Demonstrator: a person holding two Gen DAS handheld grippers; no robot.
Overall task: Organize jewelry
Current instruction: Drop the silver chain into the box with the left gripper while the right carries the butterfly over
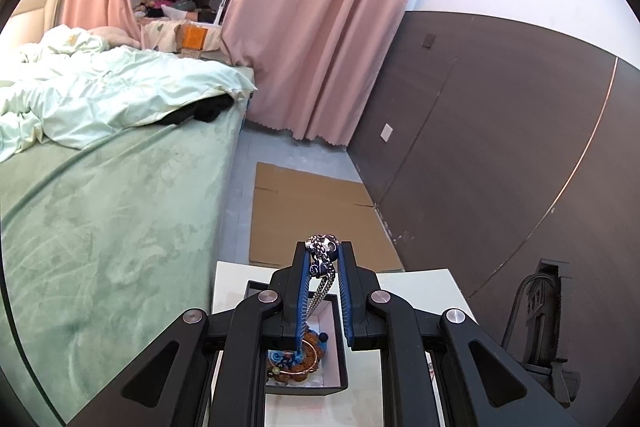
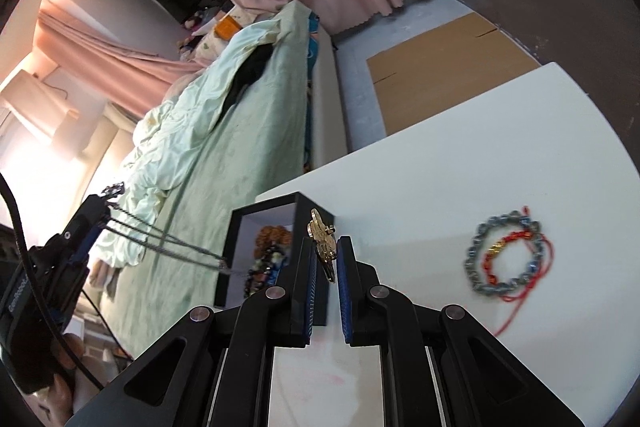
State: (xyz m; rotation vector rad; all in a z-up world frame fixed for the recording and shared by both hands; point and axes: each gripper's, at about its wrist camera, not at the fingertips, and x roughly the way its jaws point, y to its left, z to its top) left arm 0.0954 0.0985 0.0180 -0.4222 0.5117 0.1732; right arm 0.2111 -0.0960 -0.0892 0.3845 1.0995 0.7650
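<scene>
My left gripper (image 1: 324,247) is shut on a silver chain necklace (image 1: 322,247); its strands (image 1: 320,291) hang down into the black jewelry box (image 1: 340,367), which holds a brown bead bracelet (image 1: 308,359) and other beads. In the right wrist view that same left gripper (image 2: 108,195) is at the far left, and the chain (image 2: 168,243) stretches from it to the box (image 2: 232,247). My right gripper (image 2: 326,243) is shut on a gold pendant (image 2: 322,235), just right of the box. A blue-grey bead bracelet (image 2: 476,267) and a red cord bracelet (image 2: 516,251) lie on the white table (image 2: 440,167) at right.
A bed with green covers (image 1: 100,207) stands left of the table. Flat cardboard (image 1: 312,211) lies on the floor beyond the table. Pink curtains (image 1: 320,27) and a dark wall panel (image 1: 500,127) are behind. A hand (image 2: 60,399) holds the left gripper's handle.
</scene>
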